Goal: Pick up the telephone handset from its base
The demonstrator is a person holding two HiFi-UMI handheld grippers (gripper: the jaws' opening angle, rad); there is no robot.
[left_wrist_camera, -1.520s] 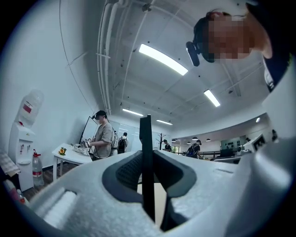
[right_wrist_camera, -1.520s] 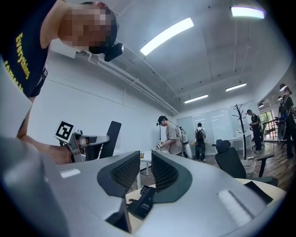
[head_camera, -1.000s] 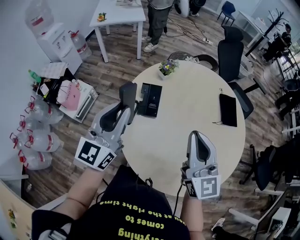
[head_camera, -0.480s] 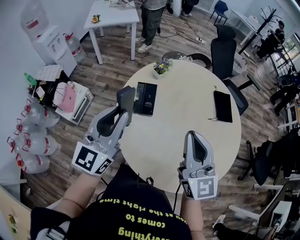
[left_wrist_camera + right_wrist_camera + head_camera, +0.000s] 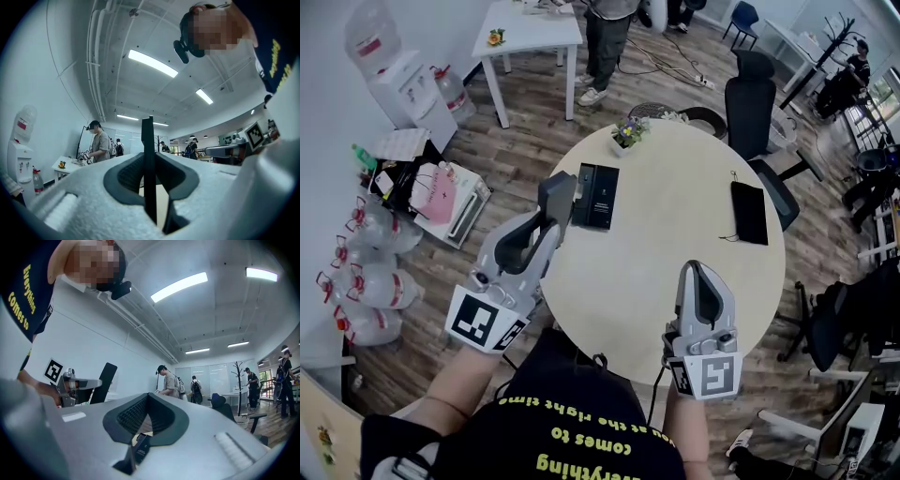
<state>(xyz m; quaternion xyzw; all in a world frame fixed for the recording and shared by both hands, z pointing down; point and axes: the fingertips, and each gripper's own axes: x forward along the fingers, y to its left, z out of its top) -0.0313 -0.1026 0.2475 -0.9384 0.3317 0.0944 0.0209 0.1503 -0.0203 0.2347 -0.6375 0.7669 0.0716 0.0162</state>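
Over the round table [image 5: 675, 234] (wood floor [image 5: 525, 150]), left fingers [image 5: 126, 183] pinch handset [image 5: 555, 194], right fingers [image 5: 130, 416] closed.

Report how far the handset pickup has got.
Done: the left gripper is shut on the handset, which is off the base on the round table. In hand: the handset is held upright beside the base. Left: nothing of the pickup itself that I can see. The right gripper is shut and empty.
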